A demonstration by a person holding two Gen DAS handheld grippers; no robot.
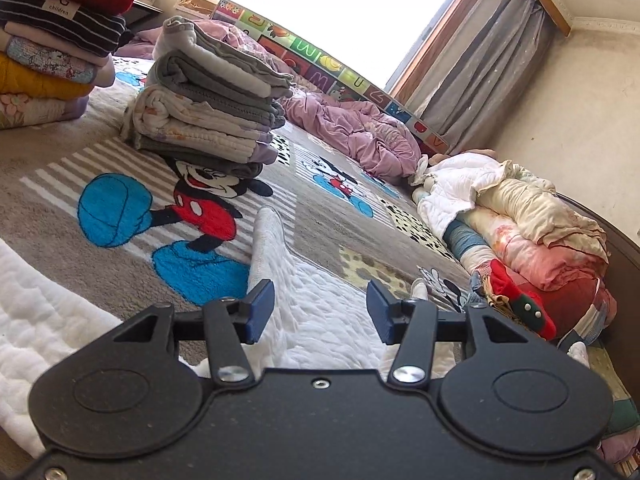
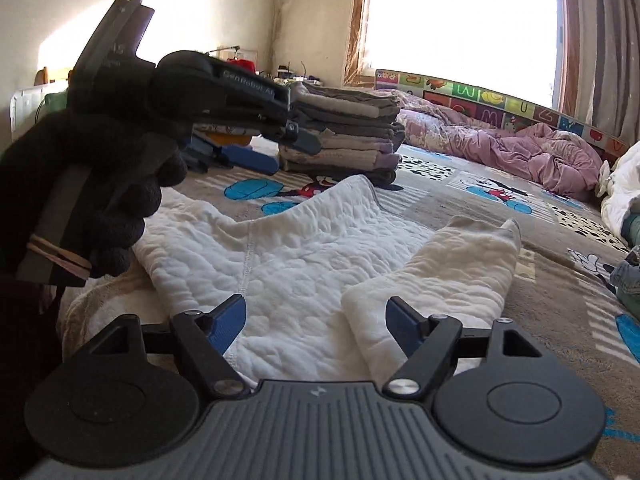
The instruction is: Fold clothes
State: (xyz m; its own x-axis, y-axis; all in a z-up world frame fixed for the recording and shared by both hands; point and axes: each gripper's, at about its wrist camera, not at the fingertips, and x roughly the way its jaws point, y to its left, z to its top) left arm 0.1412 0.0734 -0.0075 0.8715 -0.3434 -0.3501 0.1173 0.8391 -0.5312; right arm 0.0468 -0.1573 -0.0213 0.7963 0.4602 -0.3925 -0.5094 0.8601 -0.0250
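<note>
The white quilted garment (image 2: 288, 248) lay flat on the cartoon-print rug (image 2: 500, 280) at the centre of the right wrist frame, one sleeve (image 2: 452, 264) folded across toward the lower right. The right hand-held gripper (image 2: 316, 320) hovered above it, jaws spread and gripping nothing; the left hand-held gripper (image 1: 316, 308), held in a black-gloved hand (image 2: 120, 208) at the left of that frame, was likewise spread and empty. A sound next fold would probably pinch both layers at an edge, lift low, and align seams before joining the folded stack (image 1: 208, 112) in the upper left.
</note>
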